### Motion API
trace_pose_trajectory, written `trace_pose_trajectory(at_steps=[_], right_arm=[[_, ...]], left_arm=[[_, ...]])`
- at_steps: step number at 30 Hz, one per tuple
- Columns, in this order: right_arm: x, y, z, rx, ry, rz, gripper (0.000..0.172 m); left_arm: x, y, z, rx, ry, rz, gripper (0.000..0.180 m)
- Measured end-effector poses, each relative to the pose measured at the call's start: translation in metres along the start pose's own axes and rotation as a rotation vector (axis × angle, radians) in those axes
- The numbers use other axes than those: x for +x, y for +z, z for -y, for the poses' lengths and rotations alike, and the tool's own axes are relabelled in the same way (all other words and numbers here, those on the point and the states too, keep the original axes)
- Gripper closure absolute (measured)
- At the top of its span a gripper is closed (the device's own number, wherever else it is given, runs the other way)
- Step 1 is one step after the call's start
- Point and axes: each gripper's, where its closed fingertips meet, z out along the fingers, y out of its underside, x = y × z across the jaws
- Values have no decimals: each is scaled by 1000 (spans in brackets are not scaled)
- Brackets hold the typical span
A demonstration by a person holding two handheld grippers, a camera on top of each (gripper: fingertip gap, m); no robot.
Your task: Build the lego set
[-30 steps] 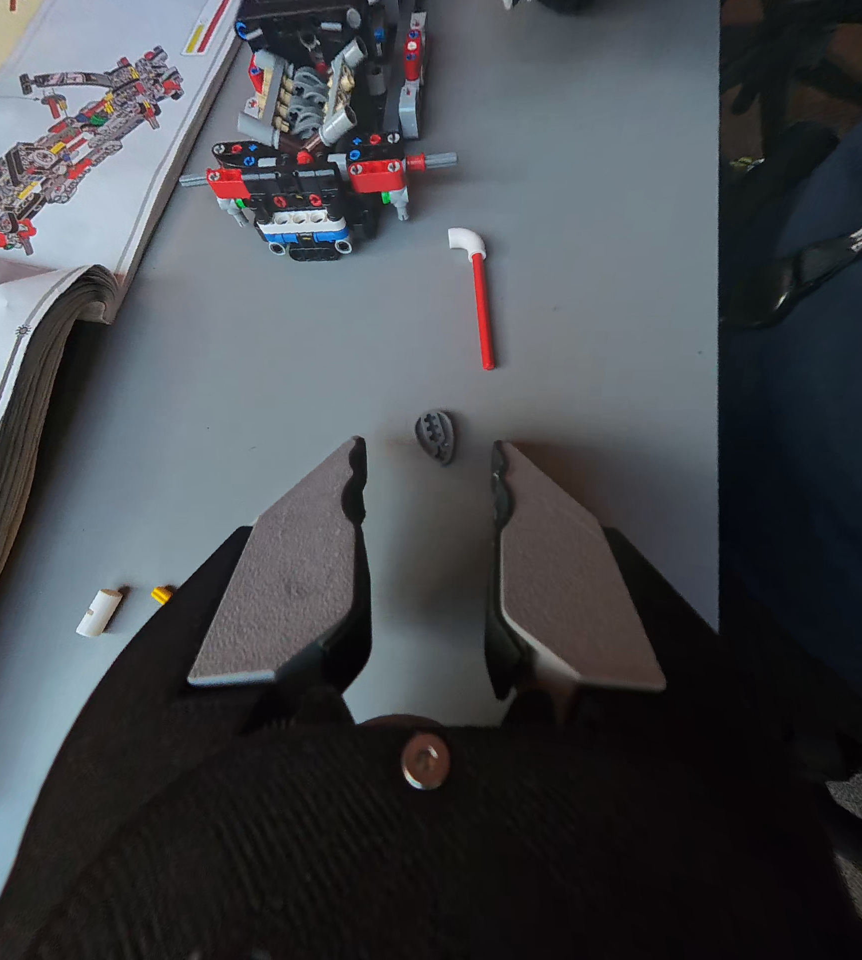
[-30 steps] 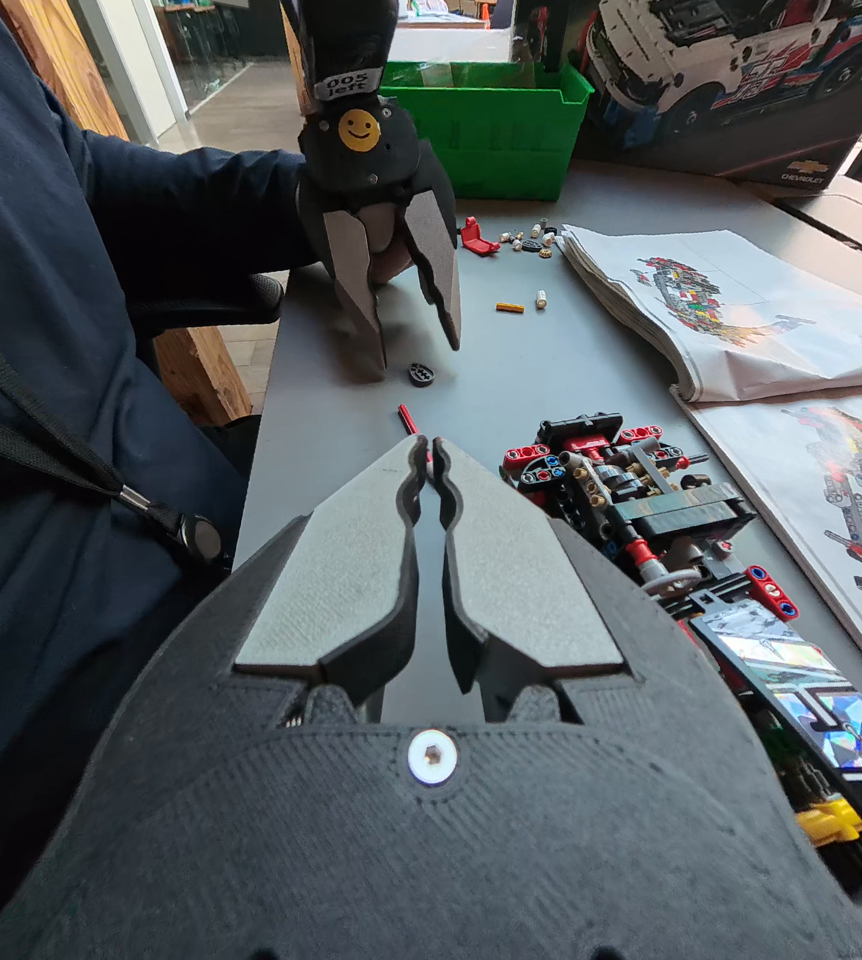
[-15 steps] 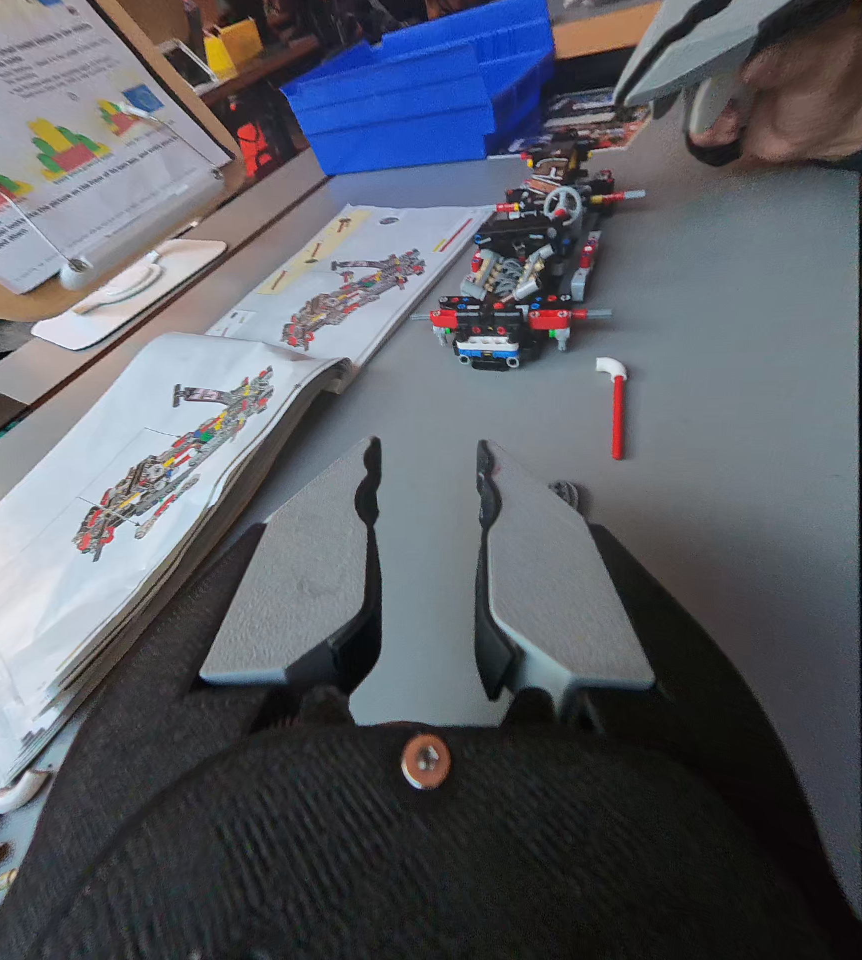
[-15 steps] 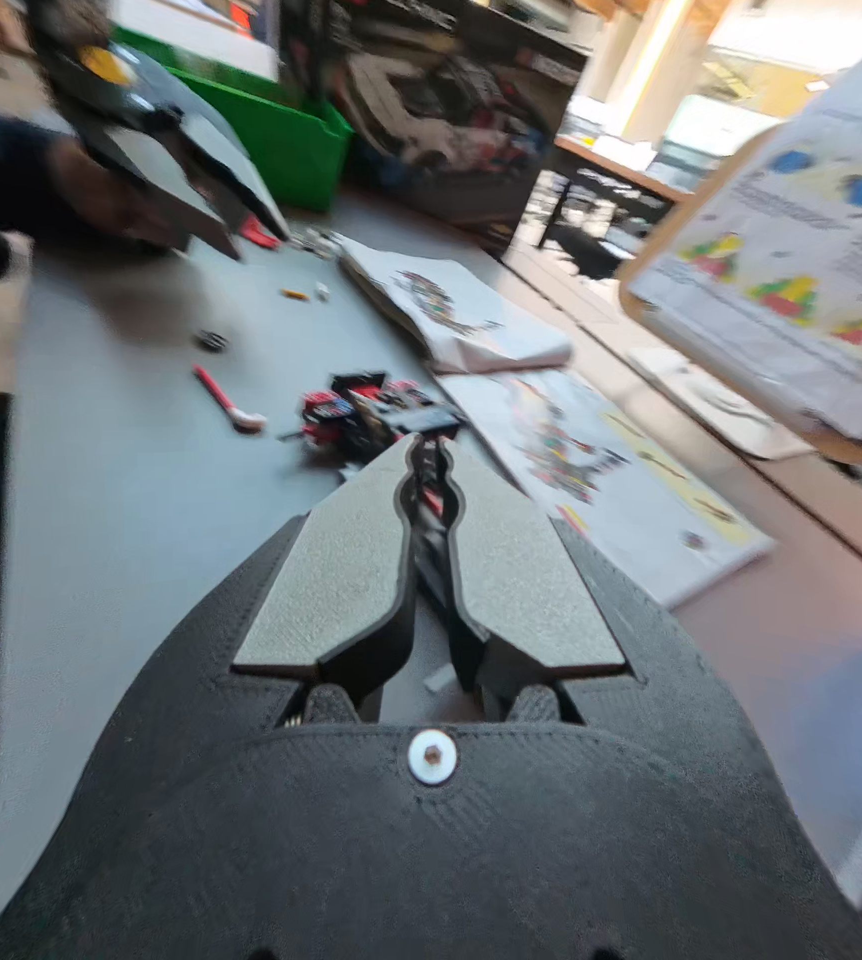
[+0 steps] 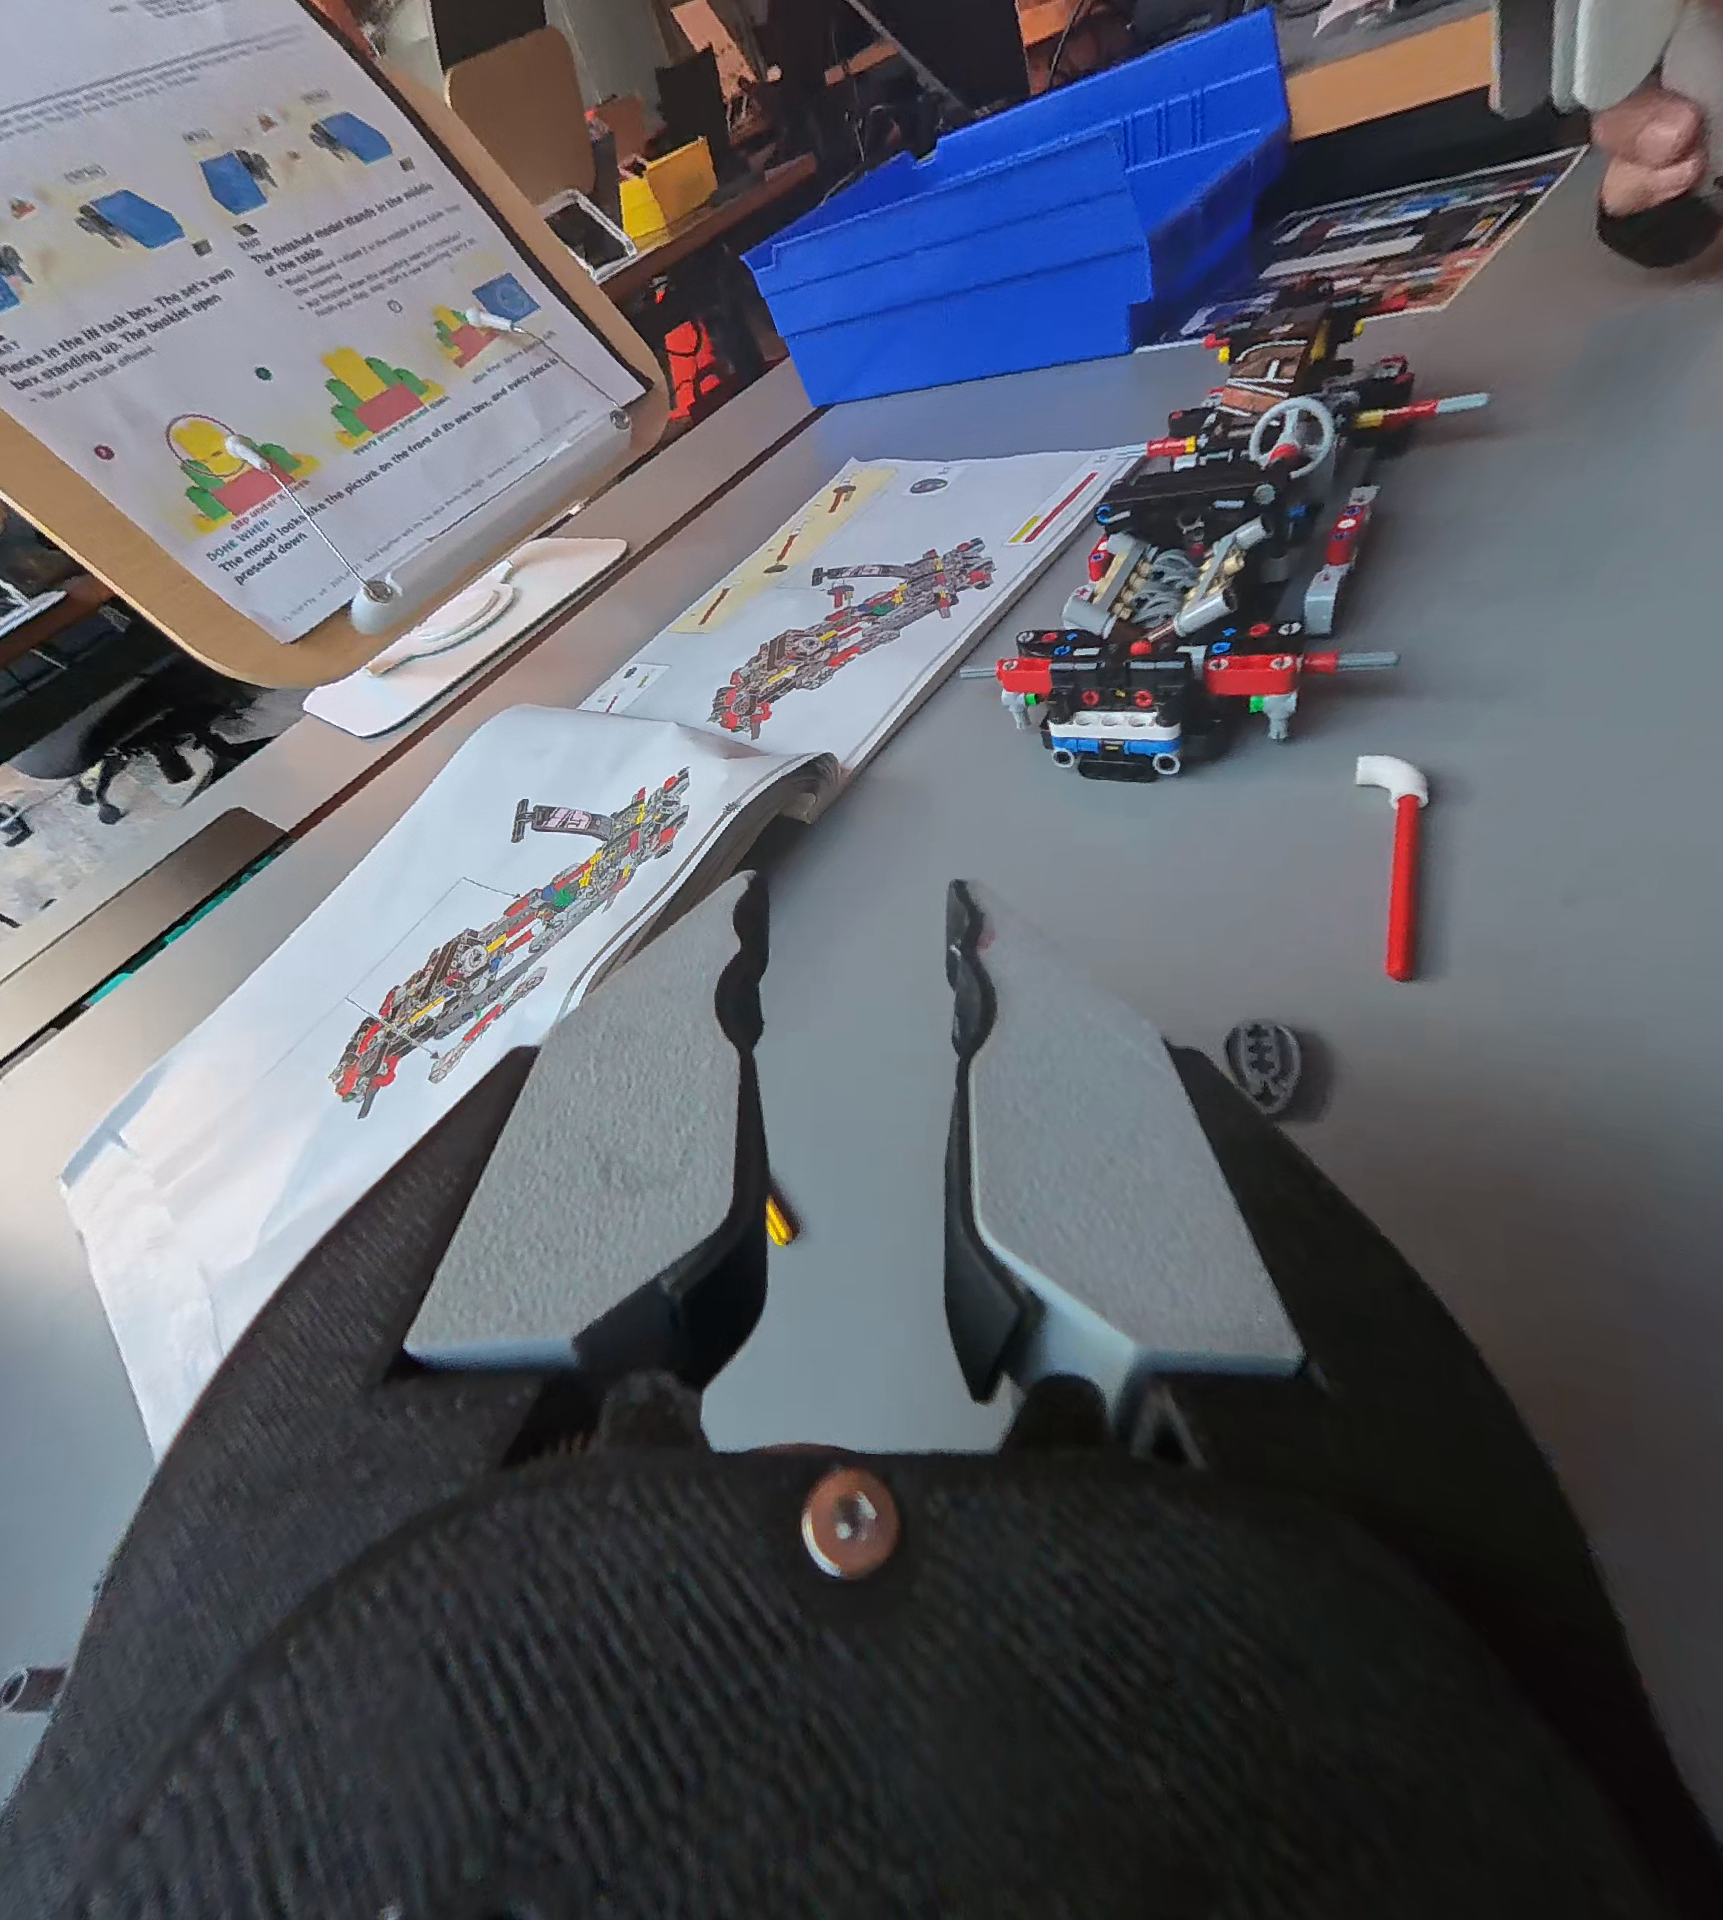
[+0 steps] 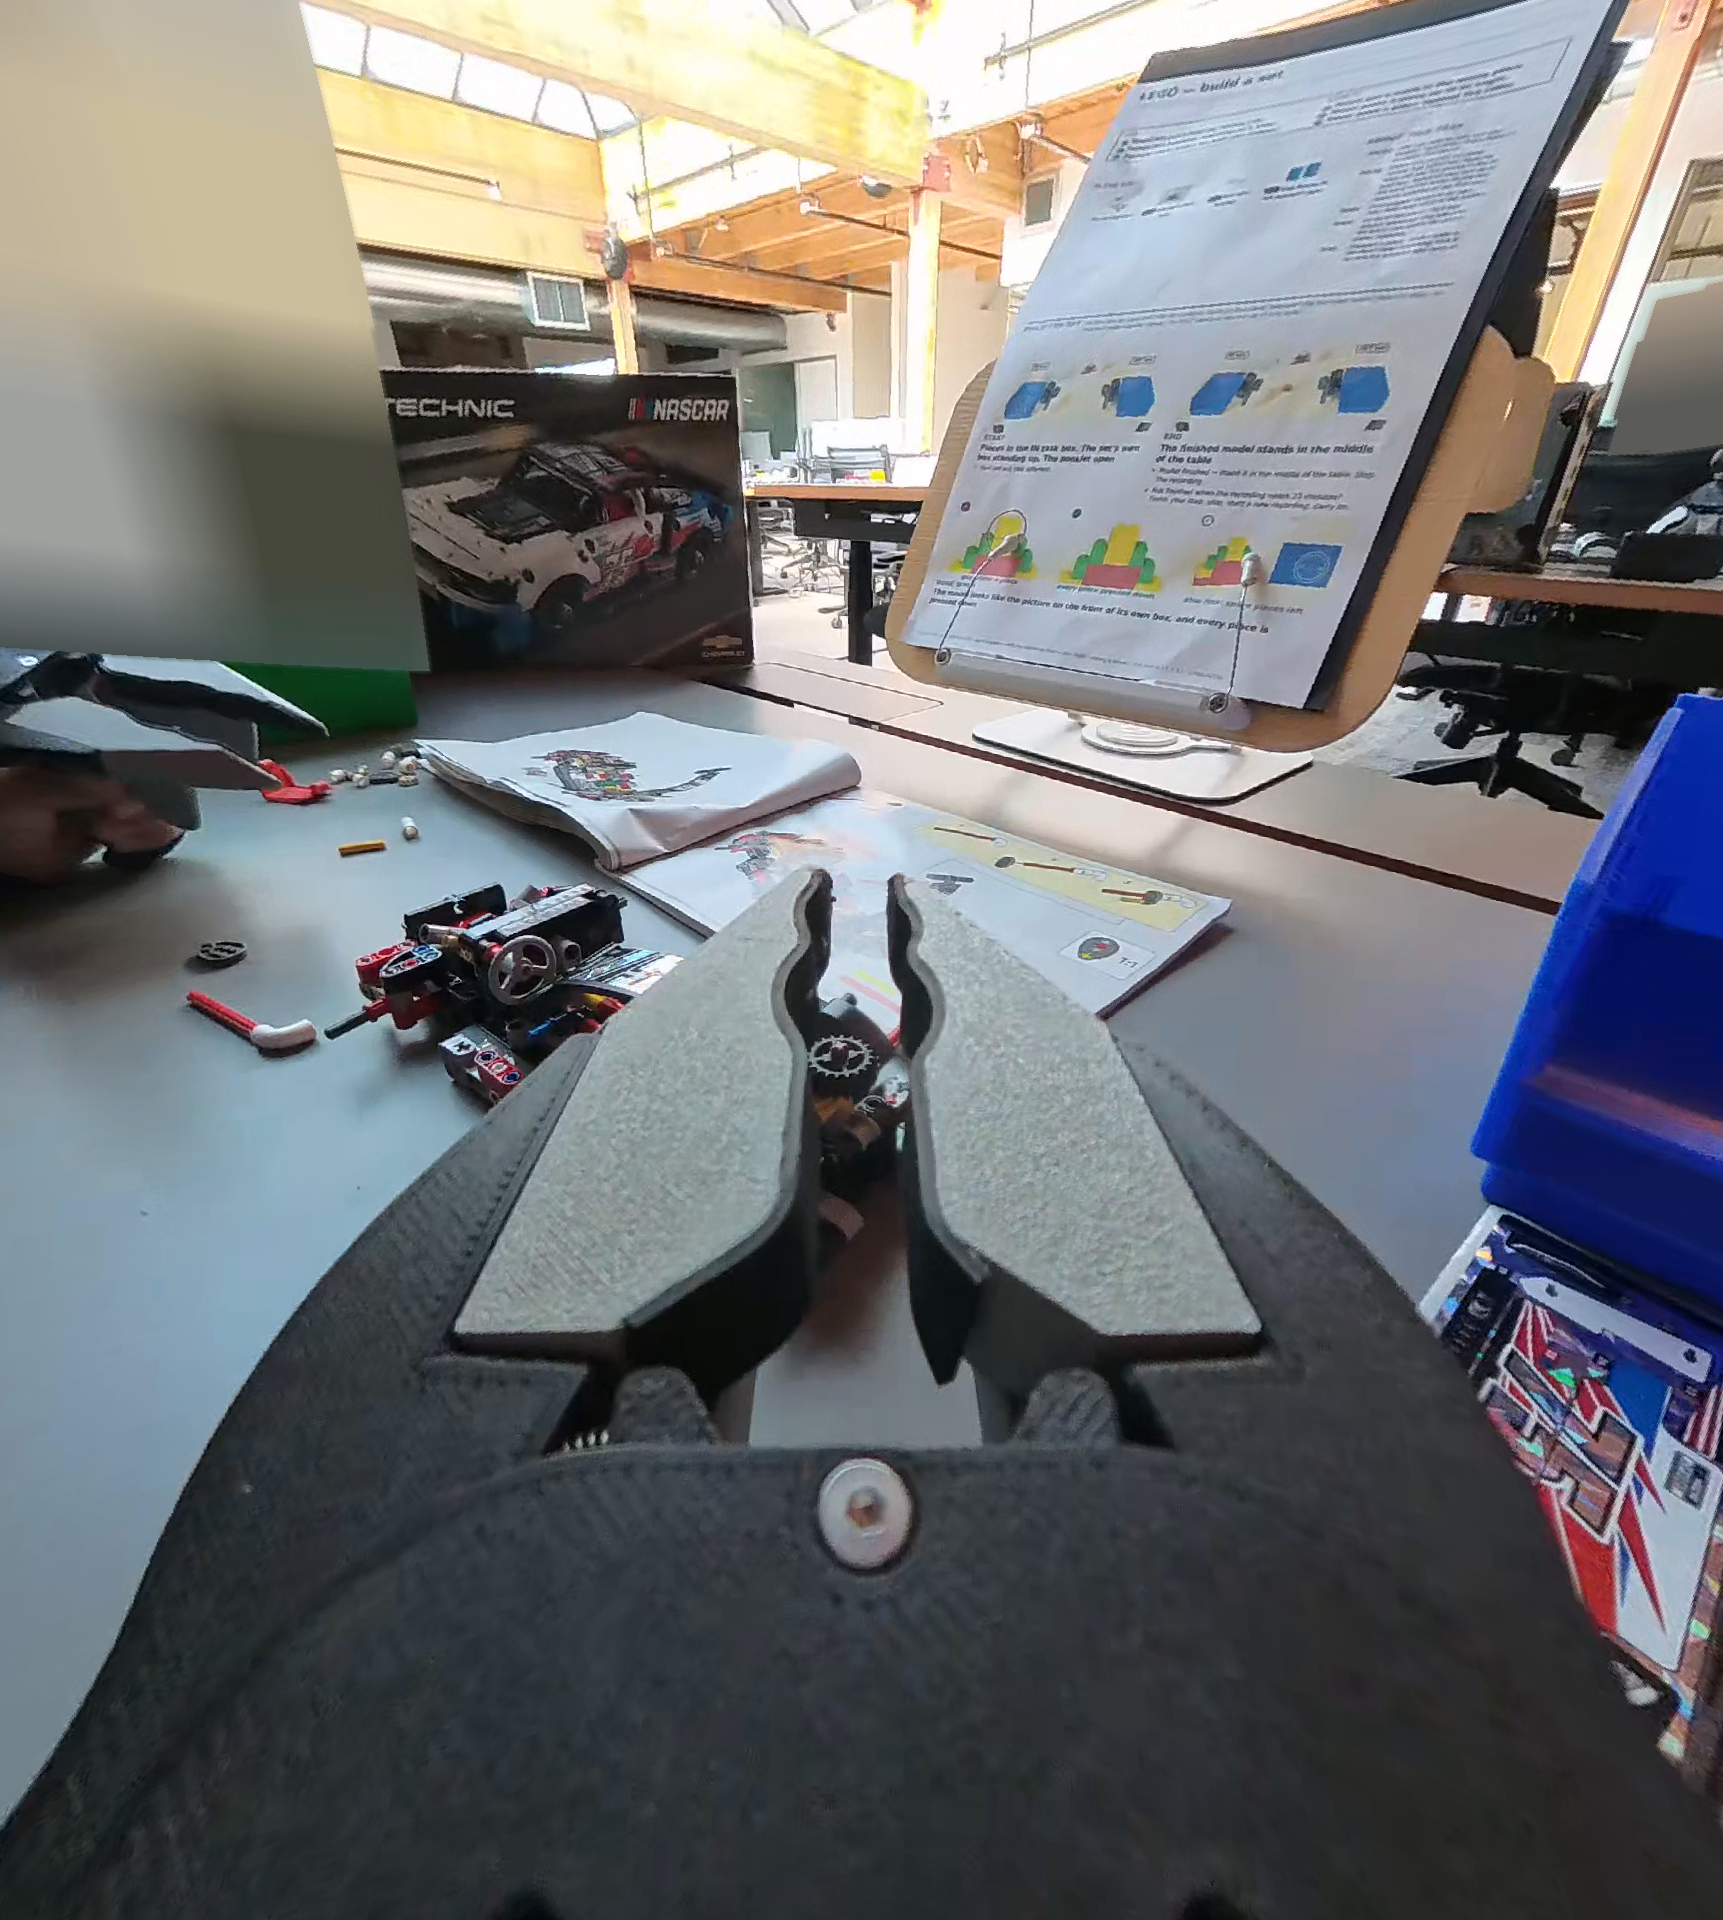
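Between the left hand-held gripper's [image 5: 852, 904] parted, empty fingers lies bare counter [image 5: 1615, 1039], with a yellow pin [image 5: 780, 1224] under them. Beside it lie one dark disc [image 5: 1264, 1062] and one red axle [image 5: 1399, 868] with a white elbow. The right hand-held gripper [image 6: 852, 896], slightly parted and empty, hovers over the one part-built car [image 6: 498, 961]. One booklet [image 5: 483, 935] lies open; two bins, blue [image 5: 1023, 260] and green [image 6: 337, 696], stand at opposite ends.

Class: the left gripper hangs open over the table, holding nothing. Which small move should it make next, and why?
Probably swing the left gripper right and down over the dark round piece. Its jaws are open and empty, and that piece lies loose on the table just beside its right finger, nearer than the red rod.
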Motion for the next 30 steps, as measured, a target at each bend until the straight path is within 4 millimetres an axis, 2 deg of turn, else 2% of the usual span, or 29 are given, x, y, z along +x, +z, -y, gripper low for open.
trace_pose_trajectory(at_steps=[16, 26, 30], right_arm=[[-5, 3, -5, -34, -43, 15, 169], [-18, 7, -8, -59, -124, 31, 170], [-25, 9, -10, -76, -166, 34, 170]], left_arm=[[-9, 8, 10, 63, -93, -21, 150], [0, 5, 14, 85, -46, -31, 152], [0, -4, 14, 81, -108, -41, 153]])
